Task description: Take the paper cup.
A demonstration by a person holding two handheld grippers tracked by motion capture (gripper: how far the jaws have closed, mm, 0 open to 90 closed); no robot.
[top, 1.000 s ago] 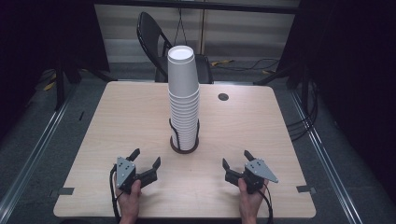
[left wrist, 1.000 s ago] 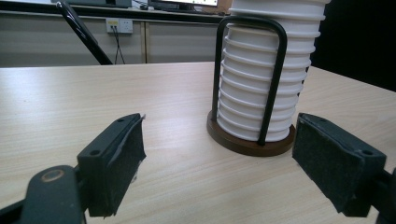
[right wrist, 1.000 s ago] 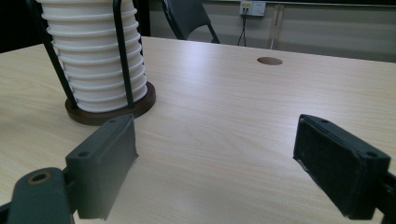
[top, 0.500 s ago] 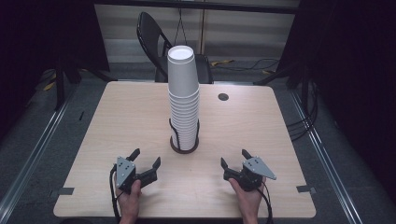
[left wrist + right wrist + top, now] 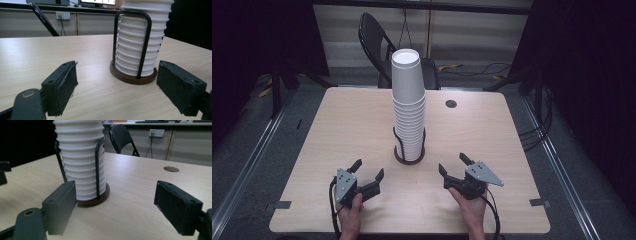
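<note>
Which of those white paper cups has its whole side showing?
The topmost white paper cup of the stack: its full tapered wall shows, while every cup beneath is nested, with just a rim band peeking out.

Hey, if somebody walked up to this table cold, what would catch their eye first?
First, the tall stack of white cups in a black wire holder on a round dark base, at the middle of the wooden table. Next, the left gripper and right gripper, both open on the near edge, either side of the stack, touching nothing.
</note>
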